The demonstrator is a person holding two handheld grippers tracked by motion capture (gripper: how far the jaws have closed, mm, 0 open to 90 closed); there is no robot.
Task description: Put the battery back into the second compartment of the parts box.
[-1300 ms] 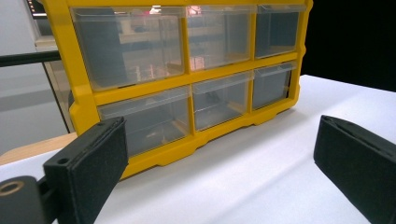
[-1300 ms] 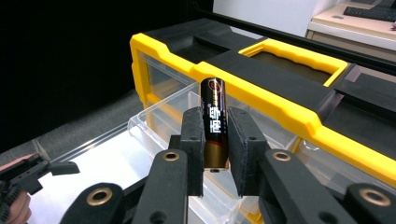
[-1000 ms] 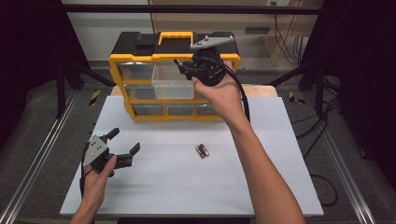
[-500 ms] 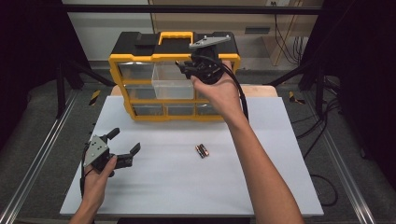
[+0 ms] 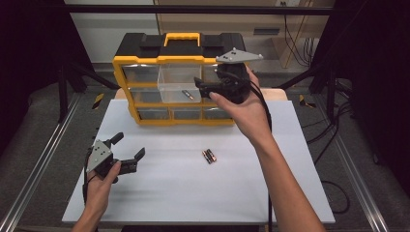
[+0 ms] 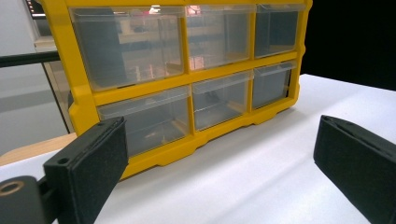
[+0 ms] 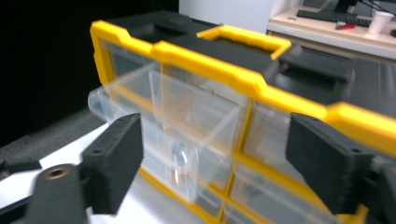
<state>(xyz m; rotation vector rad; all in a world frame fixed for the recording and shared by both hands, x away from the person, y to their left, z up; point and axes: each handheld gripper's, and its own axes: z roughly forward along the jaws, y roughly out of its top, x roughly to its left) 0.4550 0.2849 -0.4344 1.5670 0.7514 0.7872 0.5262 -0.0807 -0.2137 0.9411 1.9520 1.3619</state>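
One small battery [image 5: 187, 94] lies in the pulled-out clear plastic drawer [image 5: 176, 84]; two batteries [image 5: 209, 156] remain on the white worktop [image 5: 270, 193]. Right tool [image 5: 205, 87] and left tool [image 5: 129, 153] are both wide open, empty.

Black two-jaw right gripper [image 5: 199, 86] with grey triangular plate; trailing black cable; bare forearms.

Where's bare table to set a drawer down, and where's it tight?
Bare: the near strip of table in front of the batteries, and the right side beyond the right forearm. Tight: along the organizer, where the pulled-out drawer overhangs and the right gripper hovers. The left gripper takes the near-left corner.
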